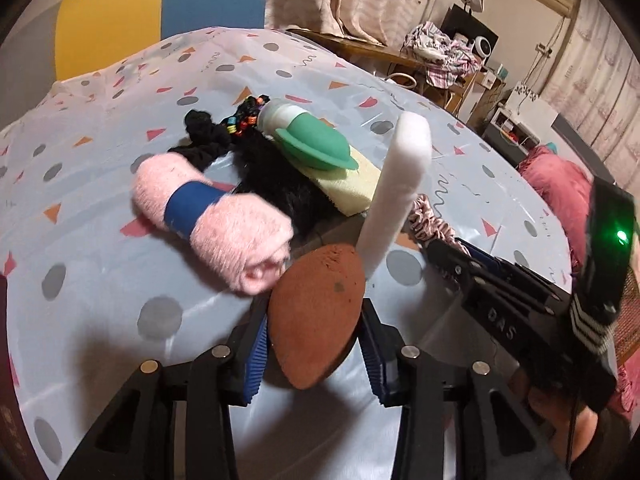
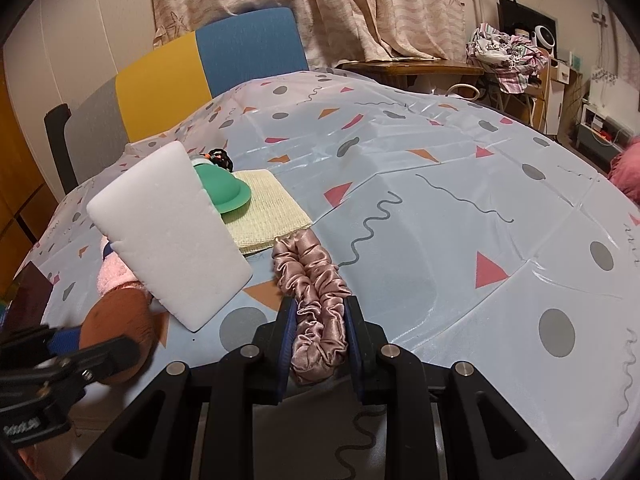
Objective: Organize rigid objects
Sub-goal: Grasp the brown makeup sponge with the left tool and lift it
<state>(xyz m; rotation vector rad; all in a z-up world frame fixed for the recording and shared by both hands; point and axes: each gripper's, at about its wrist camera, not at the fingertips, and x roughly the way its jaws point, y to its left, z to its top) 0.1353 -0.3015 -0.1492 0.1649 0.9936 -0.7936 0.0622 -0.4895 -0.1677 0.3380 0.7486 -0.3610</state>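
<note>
My left gripper (image 1: 316, 320) is shut on a brown egg-shaped sponge (image 1: 316, 312), its blue pads against both sides just above the tablecloth. A white foam slab (image 1: 400, 184) rises at a tilt behind the sponge, which hides the slab's lower end. In the right wrist view the same slab (image 2: 168, 236) and brown sponge (image 2: 116, 320) show at the left. My right gripper (image 2: 320, 308) is shut on a pink satin scrunchie (image 2: 316, 300) that trails onto the table. Behind lie a green silicone bottle (image 1: 312, 140) on a pale yellow pad (image 1: 356, 188).
A rolled pink towel with a blue band (image 1: 208, 216) lies left of the sponge. Black fuzzy fabric (image 1: 280, 180), a black scrunchie (image 1: 204, 132) and a beaded band (image 1: 246, 116) sit behind it. The table wears a patterned plastic cloth (image 2: 460, 220). A yellow and blue chair (image 2: 224, 52) stands at the far edge.
</note>
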